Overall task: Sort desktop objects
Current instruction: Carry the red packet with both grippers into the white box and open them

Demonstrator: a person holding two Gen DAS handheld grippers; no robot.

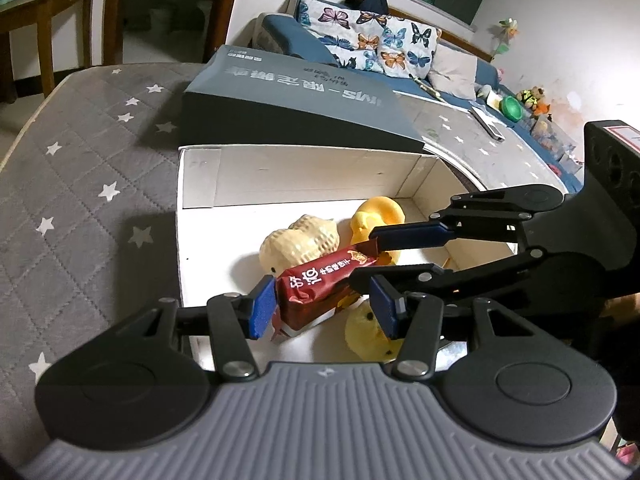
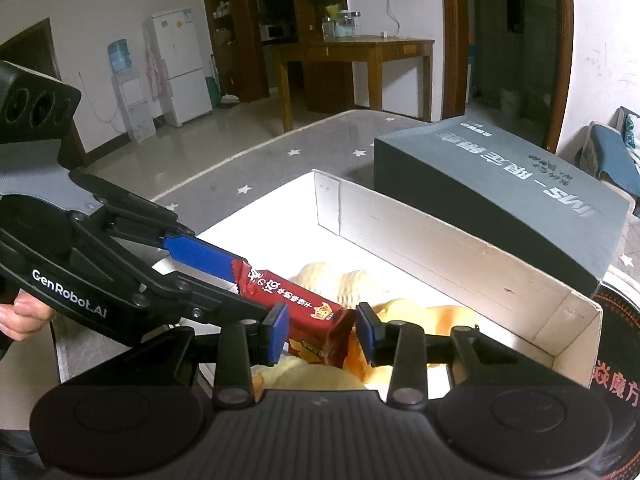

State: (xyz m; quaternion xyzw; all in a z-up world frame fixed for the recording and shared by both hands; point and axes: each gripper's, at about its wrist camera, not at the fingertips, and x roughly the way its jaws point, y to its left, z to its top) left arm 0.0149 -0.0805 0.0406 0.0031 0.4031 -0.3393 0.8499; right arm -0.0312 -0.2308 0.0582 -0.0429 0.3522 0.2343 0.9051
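Grey quilted star-patterned cover underfoot, blue sofa behind. White open box on cover, grey lid just behind it. Red snack packet held above box floor, gripped at both ends: left gripper narrowly closed on one end, right gripper clamped on the other. Peanut-shaped toy and yellow duck inside box; second yellow duck beneath packet. Hand on left gripper's handle.

Each gripper has black linkages, blue pads, silver screws and a ribbed grey body.
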